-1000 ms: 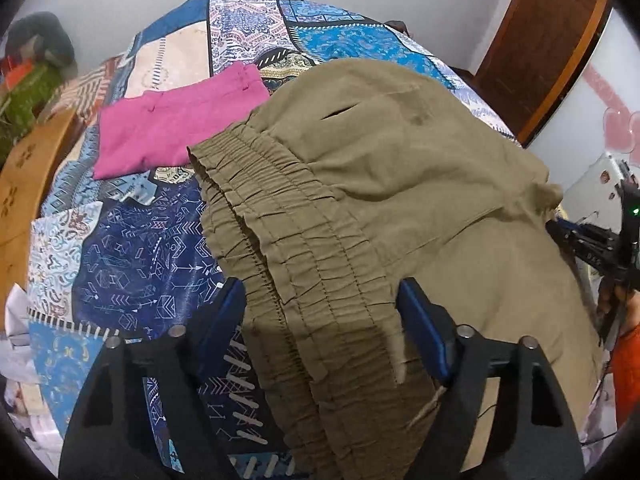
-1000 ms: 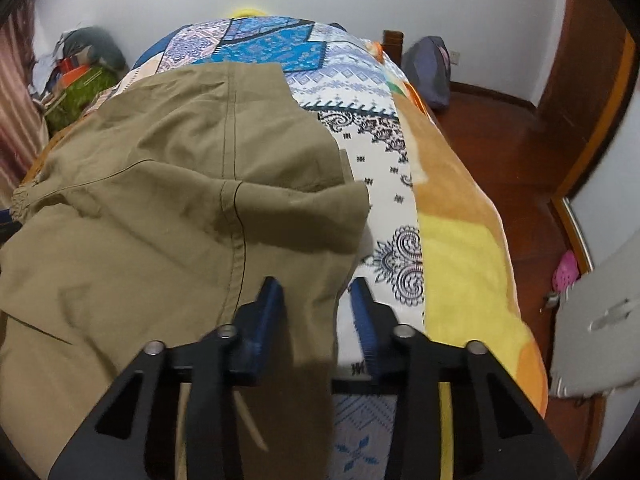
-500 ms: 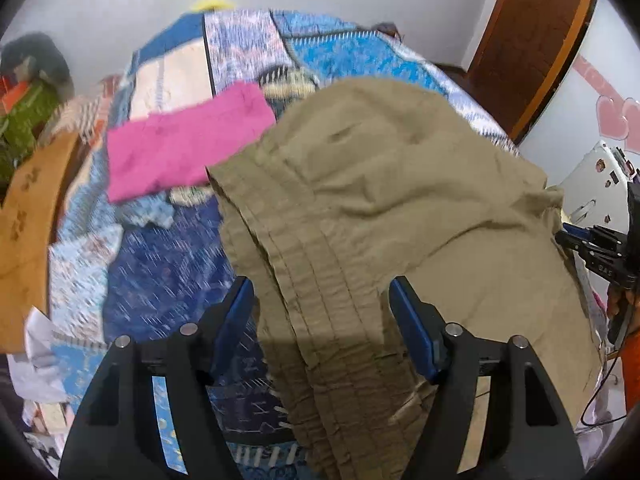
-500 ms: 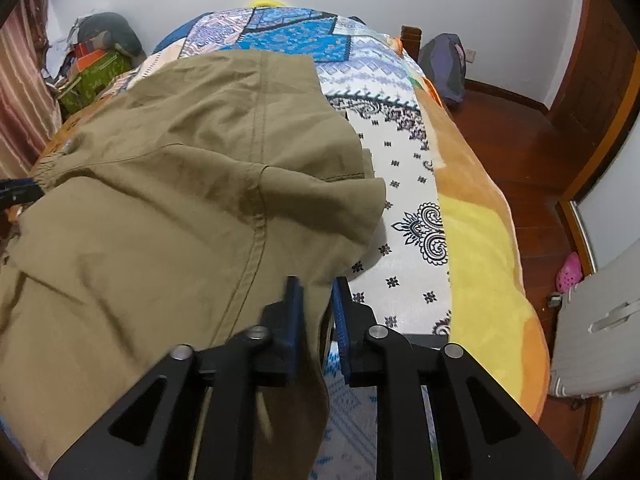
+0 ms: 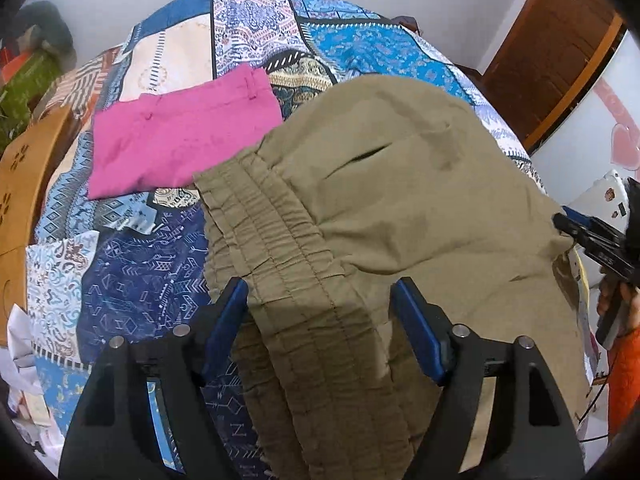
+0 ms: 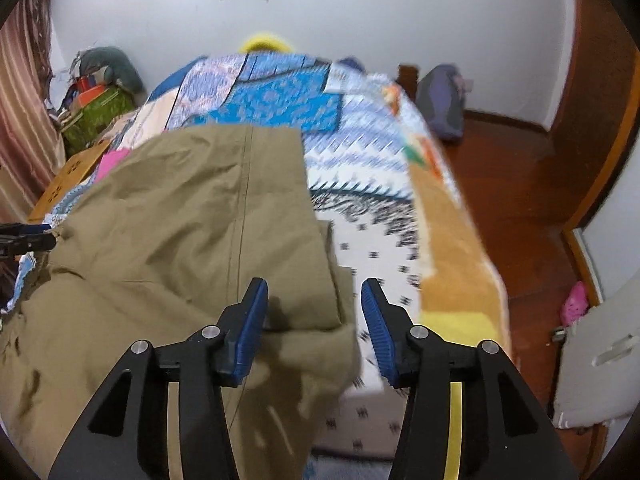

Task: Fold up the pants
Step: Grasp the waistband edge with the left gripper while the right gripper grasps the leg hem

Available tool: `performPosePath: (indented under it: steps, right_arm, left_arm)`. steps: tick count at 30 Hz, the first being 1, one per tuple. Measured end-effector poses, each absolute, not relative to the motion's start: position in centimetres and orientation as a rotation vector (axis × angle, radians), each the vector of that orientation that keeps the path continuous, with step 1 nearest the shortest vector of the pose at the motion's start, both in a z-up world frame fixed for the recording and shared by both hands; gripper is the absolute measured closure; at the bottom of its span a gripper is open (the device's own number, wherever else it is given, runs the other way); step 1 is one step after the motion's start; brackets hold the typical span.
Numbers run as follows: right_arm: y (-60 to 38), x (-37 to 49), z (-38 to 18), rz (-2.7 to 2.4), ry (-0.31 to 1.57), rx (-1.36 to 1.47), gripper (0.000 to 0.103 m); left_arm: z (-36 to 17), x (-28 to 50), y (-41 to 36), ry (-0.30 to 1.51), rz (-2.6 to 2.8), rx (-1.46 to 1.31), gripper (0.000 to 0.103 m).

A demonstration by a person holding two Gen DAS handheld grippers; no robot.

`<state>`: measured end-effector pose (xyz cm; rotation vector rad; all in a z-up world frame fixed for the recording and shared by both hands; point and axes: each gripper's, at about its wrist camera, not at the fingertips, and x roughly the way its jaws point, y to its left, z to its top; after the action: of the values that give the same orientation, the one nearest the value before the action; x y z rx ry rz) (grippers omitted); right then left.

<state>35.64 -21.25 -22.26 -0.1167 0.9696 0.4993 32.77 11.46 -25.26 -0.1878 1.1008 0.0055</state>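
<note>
Fingers of the left gripper point(image 5: 320, 312) stand wide apart, with the gathered elastic waistband point(image 5: 276, 248) of the olive-khaki woven pants point(image 5: 400, 200) lying between the blue pads; neither pad is seen to press on the cloth. Fingers of the right gripper point(image 6: 314, 312) are likewise spread wide, straddling a folded-over edge of the pants point(image 6: 180, 220); nothing is clamped there.

1. Bed with a blue, white and orange patchwork cover point(image 5: 132, 288): extends ahead of and under both sets of fingers. In the right wrist view its white and orange portion point(image 6: 380, 248) lies to the right of the fingers.
2. Pants: spread over the bed ahead of both sets of fingers, with loose creases. The waistband runs from the left fingers forward and to the left. A slit pocket opening point(image 5: 360, 158) shows further ahead. In the right wrist view a lengthwise seam runs forward from just left of the fingers.
3. Folded pink garment point(image 5: 180, 144): flat on the bed cover, ahead and left of the left fingers, just beside the far waistband corner; whether they touch cannot be told.
</note>
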Motion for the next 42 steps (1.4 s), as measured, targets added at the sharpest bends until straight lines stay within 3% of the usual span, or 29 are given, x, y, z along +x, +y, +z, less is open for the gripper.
performPosePath:
  steps: [2, 3, 5, 16, 21, 22, 24, 27, 33, 42]
  right_arm:
    - [-21.0, 36.5, -23.5, 0.528, 1.001, -0.075, 0.059]
    - [-21.0, 36.6, -23.7, 0.538, 1.005, -0.055, 0.069]
    - [-20.7, 36.7, -24.2, 0.531, 1.001, -0.072, 0.082]
    - [-20.2, 36.1, -25.1, 0.525, 1.002, -0.142, 0.087]
    - [-20.5, 35.8, -23.1, 0.521, 1.03, -0.157, 0.082]
    - [-20.6, 35.7, -22.4, 0.52, 1.022, -0.157, 0.08]
    - [-20.7, 35.6, -21.2, 0.524, 0.99, -0.145, 0.063]
    - [-20.5, 36.2, -19.0, 0.525, 0.914, -0.128, 0.044]
    - [-18.3, 40.1, -17.6, 0.533, 0.866, -0.112, 0.042]
    - [-13.4, 47.2, -21.2, 0.562, 0.906, -0.156, 0.042]
  left_arm:
    - [-25.6, 32.8, 11.3, 1.093, 0.012, -0.166, 0.029]
    - [-25.5, 32.8, 11.2, 1.084, 0.021, -0.143, 0.032]
    - [-25.3, 32.8, 11.1, 1.07, 0.049, -0.094, 0.049]
    - [-25.7, 32.6, 12.3, 1.058, 0.029, -0.086, 0.049]
    - [-22.8, 31.8, 12.9, 1.012, 0.029, -0.083, 0.045]
    - [-22.3, 31.8, 13.1, 0.998, 0.039, -0.072, 0.04]
    - [-21.3, 32.0, 13.7, 0.966, 0.064, -0.05, 0.032]
    - [-21.1, 33.2, 14.7, 0.963, 0.093, -0.039, 0.03]
    - [-23.2, 37.3, 17.6, 1.022, 0.082, -0.149, 0.03]
    - [-27.2, 40.9, 19.7, 1.093, 0.055, -0.256, 0.029]
